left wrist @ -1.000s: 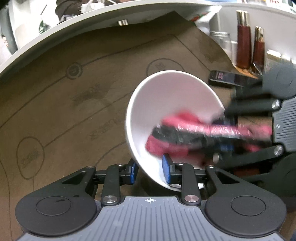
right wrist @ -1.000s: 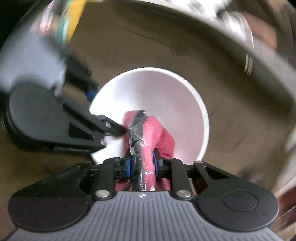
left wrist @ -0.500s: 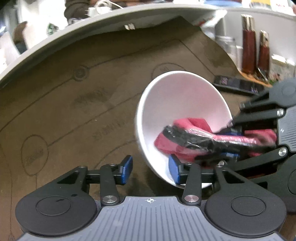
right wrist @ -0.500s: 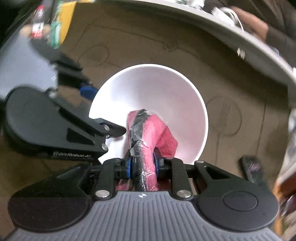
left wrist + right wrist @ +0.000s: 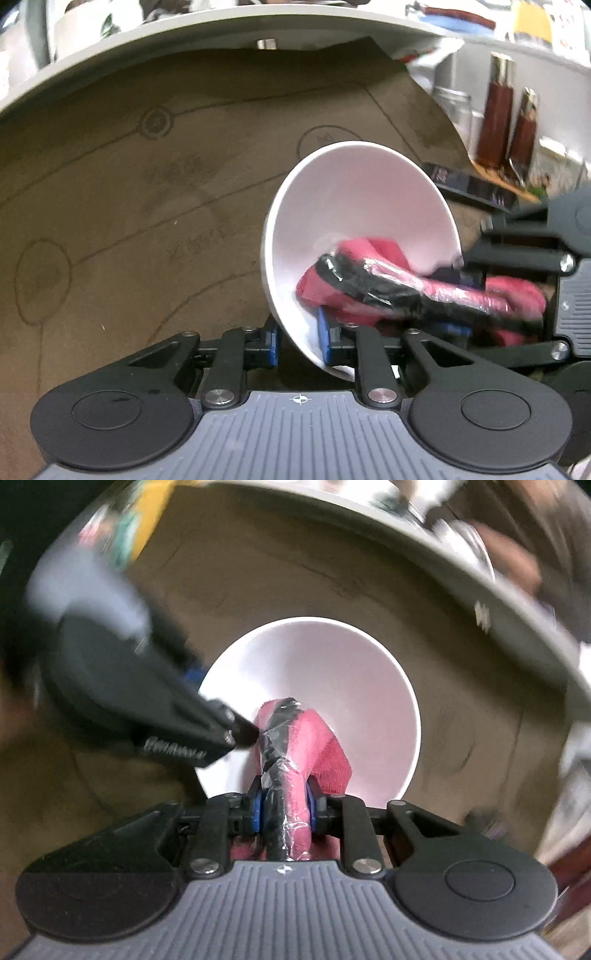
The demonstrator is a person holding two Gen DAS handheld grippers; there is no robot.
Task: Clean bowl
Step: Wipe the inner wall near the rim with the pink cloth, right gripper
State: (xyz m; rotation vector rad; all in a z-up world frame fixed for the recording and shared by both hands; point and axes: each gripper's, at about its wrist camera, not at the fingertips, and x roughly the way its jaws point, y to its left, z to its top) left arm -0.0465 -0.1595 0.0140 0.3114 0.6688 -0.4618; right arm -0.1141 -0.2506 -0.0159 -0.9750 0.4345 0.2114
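Bowl [image 5: 354, 206] rim clamped in left tongs [image 5: 298, 343] — right tongs [image 5: 284, 808] press cloth [image 5: 317, 746] inside.

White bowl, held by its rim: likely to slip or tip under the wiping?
The white bowl looks smooth and rigid, probably slippery. The left hand-held gripper pinches only its tilted rim, so pushes from the pink cloth could pivot it.

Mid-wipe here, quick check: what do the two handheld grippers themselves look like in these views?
Both match. The left gripper and right gripper each have a ribbed grey body with a small crosshair mark, black round-ended side housings with circular caps, black linkage arms with silver screws, and blue-padded jaws. From the right wrist view, the left one's arm carries blurred white lettering. No cables, hands or sleeves show.
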